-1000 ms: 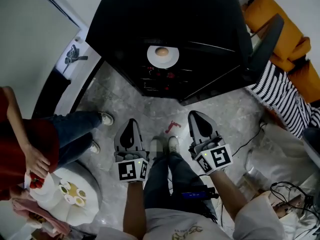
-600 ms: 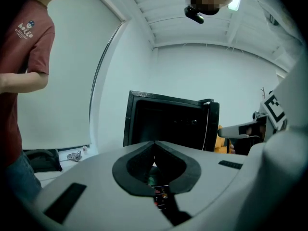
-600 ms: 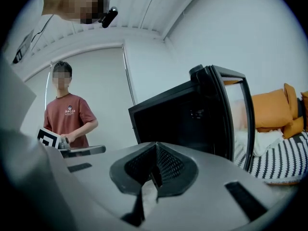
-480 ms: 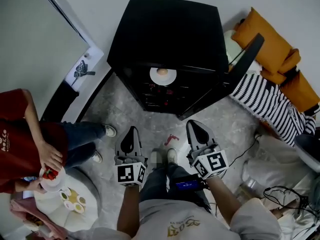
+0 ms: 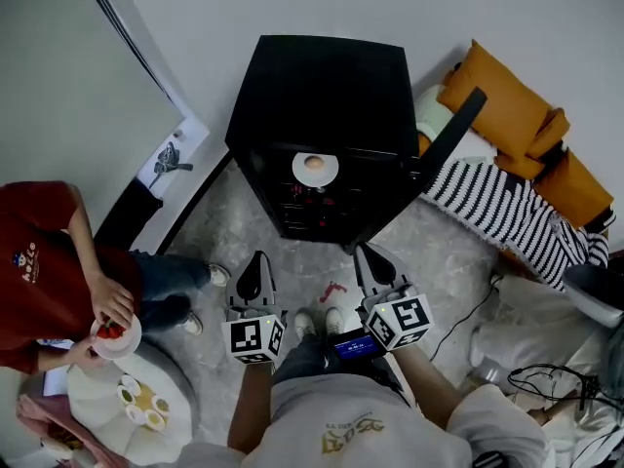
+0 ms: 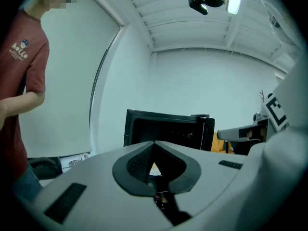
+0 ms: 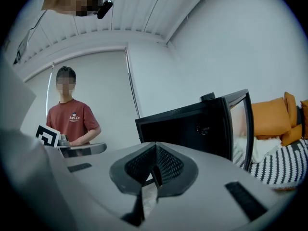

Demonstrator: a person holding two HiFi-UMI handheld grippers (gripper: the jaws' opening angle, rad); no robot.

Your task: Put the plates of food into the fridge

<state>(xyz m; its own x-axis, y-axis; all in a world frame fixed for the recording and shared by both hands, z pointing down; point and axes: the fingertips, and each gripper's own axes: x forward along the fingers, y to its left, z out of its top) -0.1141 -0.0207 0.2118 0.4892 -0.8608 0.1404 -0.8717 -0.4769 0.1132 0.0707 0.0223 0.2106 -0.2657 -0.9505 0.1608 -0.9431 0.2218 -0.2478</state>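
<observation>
- Left gripper [image 5: 257,257] and right gripper [image 5: 361,251] have risen, drawn back from the open fridge [image 5: 322,96].
- Bystander [image 5: 44,261], plate [image 5: 125,341] in hand, now stands fuller in view.

One fridge [image 5: 322,96] at the far side; two plates: egg plate [image 5: 300,175] inside it, red-food plate [image 5: 124,347] near left; two tools: left tool [image 5: 258,256], right tool [image 5: 364,252]

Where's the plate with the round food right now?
Head view, centre: the white plate sits on the black fridge's upper shelf, left of its open door.
</observation>
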